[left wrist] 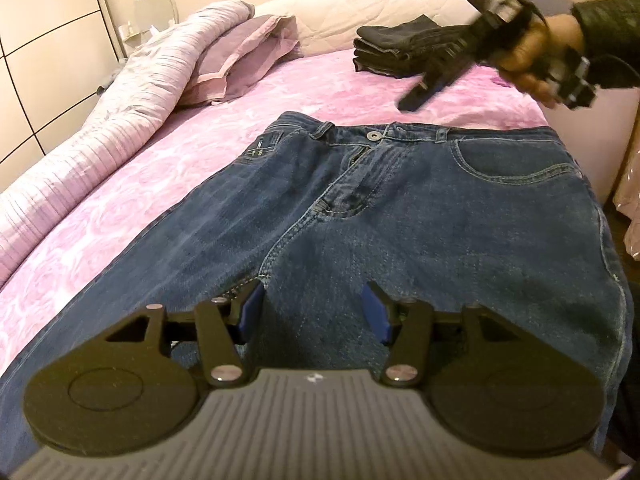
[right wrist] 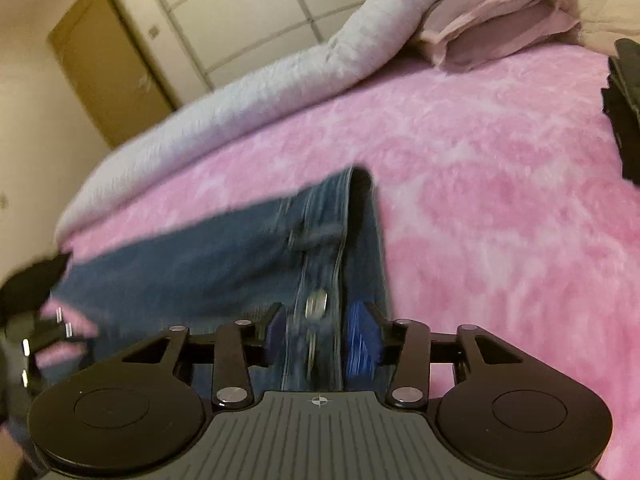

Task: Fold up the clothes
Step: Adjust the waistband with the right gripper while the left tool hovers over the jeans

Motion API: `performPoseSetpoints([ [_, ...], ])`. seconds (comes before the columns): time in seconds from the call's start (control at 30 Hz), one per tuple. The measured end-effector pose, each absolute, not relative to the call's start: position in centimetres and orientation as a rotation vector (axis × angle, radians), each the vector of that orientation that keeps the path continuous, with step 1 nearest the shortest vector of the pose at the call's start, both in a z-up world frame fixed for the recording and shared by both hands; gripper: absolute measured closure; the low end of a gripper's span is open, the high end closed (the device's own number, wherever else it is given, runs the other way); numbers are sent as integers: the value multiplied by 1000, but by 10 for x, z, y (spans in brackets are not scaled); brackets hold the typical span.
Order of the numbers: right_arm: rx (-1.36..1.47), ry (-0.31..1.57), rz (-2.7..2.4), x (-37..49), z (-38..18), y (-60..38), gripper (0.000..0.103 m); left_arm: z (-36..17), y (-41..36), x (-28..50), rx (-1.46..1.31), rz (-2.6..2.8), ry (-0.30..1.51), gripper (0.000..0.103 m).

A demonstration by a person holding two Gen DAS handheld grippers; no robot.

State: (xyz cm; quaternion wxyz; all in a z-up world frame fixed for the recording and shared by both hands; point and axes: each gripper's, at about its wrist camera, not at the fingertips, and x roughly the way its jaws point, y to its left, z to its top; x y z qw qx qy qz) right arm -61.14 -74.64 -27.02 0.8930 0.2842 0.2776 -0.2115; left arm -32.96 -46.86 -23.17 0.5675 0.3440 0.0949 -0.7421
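The jeans lie front-up on the pink bedspread, waistband toward the headboard. Their legs run toward me under the left gripper and are cut off by its housing, so I cannot see the hems. That claw stands wide, blue pads either side of the crotch seam with nothing between them; whether they touch the denim is hard to say.

The right gripper is blurred in both views. From its own camera its pads bracket the waistband button, the gap fairly wide, and I cannot tell if they touch cloth. Seen from the left, a hand carries it above the bed just beyond the waistband.

The jeans' right side reaches the mattress edge. Left of them is open pink cover up to the rolled quilt and pillow. Folded dark clothes sit beyond, partly hidden by the right gripper.
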Motion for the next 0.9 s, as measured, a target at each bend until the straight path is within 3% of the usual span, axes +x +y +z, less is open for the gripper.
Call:
performPoseSetpoints([
  [0.13, 548, 646, -479, -598, -286, -731, 60, -231, -465, -330, 806, -1734, 204, 53],
  [0.17, 550, 642, -498, -598, -285, -728, 67, -231, -464, -330, 805, -1731, 200, 53],
  [0.23, 517, 639, -538, -599, -279, -721, 101, -231, -462, -331, 804, -1726, 190, 53],
  [0.43, 382, 560, -556, -594, -248, -719, 101, -233, -463, -329, 803, -1714, 179, 53],
  [0.6, 372, 678, -551, -563, -283, -742, 101, -239, -473, -323, 797, -1701, 228, 53],
  [0.77, 456, 648, -567, -579, -286, -744, 99, -230, -460, -308, 756, -1681, 262, 53],
  [0.9, 368, 652, -632, -587, -264, -719, 76, -224, -435, -289, 750, -1601, 272, 53],
])
